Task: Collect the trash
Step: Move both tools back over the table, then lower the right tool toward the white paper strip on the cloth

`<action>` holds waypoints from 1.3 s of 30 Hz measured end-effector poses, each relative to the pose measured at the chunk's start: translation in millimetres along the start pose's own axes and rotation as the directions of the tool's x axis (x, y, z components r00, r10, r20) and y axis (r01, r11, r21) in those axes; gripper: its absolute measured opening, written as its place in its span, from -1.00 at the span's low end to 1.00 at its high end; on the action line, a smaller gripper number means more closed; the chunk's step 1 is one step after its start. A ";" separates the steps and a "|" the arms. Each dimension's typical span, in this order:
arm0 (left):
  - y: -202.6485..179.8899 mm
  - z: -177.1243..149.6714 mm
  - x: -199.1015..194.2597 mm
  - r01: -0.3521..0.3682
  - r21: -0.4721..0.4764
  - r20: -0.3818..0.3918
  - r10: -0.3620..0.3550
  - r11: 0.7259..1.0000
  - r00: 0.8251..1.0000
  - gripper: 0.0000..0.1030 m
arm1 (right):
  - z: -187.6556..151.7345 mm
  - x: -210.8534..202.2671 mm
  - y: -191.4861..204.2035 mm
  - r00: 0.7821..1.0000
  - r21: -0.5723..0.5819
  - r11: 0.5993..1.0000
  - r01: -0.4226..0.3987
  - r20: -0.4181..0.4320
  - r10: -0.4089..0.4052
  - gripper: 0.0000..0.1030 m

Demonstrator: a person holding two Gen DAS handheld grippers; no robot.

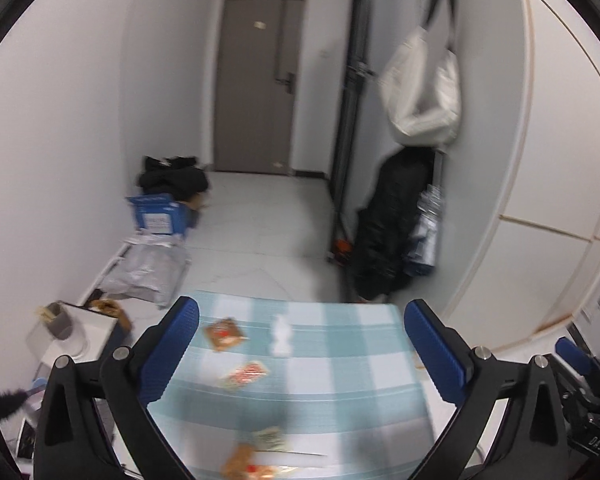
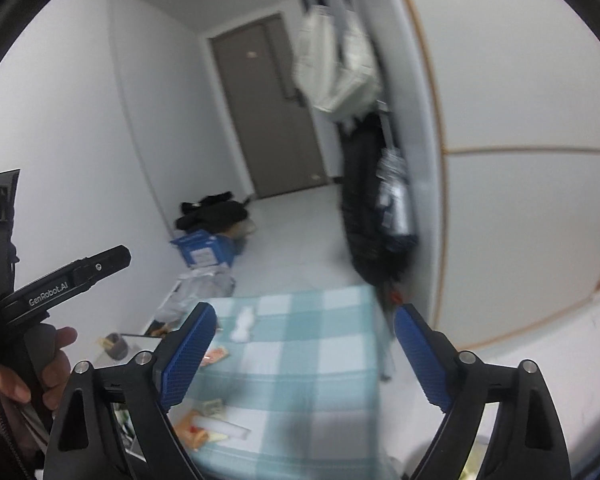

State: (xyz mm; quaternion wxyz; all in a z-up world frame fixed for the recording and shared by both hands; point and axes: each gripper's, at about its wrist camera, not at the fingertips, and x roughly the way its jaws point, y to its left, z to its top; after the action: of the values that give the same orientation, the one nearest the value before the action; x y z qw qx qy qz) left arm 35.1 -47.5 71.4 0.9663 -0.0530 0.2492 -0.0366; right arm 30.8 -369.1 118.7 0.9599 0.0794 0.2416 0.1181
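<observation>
The person's left hand [image 2: 40, 364] shows at the left edge of the right wrist view, wrapped round the black handle of its tool, thumb forward and upper bar angled up to the right. The left gripper [image 1: 302, 344] itself points forward and somewhat downward over a table with a blue-and-white checked cloth [image 1: 340, 380]. Its two blue fingers [image 1: 172, 352] stand spread wide with nothing between them; only the cloth lies below the gap.

The trash sits on that cloth. An orange snack wrapper [image 1: 224, 333] lies near the left finger, a second red-and-white wrapper [image 1: 246, 376] just nearer the camera, and a crumpled white tissue [image 1: 281, 334] toward the far middle. At the near edge lie more wrappers [image 1: 246, 466] and a small greenish scrap [image 1: 269, 437], all blurred.

The right gripper [image 2: 304, 354] is held to the right of the left one, aimed the same way and tilted slightly downward over the same table. Its blue fingers [image 2: 422, 360] are also spread wide and hold nothing.

Beyond the table, a blue box [image 1: 160, 214] and a grey plastic bag [image 1: 148, 268] lie on the floor by the left wall, and a grey door [image 1: 256, 80] closes the corridor's end. A pale bag [image 1: 424, 84] hangs at right.
</observation>
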 end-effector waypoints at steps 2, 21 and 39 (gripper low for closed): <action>13.2 -4.3 -10.7 -0.033 -0.022 0.035 0.034 0.999 0.999 0.98 | -0.2 2.5 22.0 0.999 -0.041 0.999 -0.031 0.020 0.031 0.84; 109.7 -66.1 41.8 -0.158 -0.104 -0.035 0.155 0.982 0.987 0.98 | -86.0 98.3 111.0 0.950 -0.194 0.964 -0.184 -0.288 0.123 0.98; 166.2 -80.3 55.1 -0.108 -0.271 -0.212 0.050 0.957 0.976 0.98 | -179.6 188.7 139.9 0.822 -0.206 0.960 -0.189 -0.568 0.040 0.95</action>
State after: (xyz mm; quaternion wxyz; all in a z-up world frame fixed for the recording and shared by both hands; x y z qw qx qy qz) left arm 51.6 105.2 -44.8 0.9193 -0.1755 0.3508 0.0327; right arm 79.3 -167.7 -92.4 0.8403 -0.0671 0.4892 0.2238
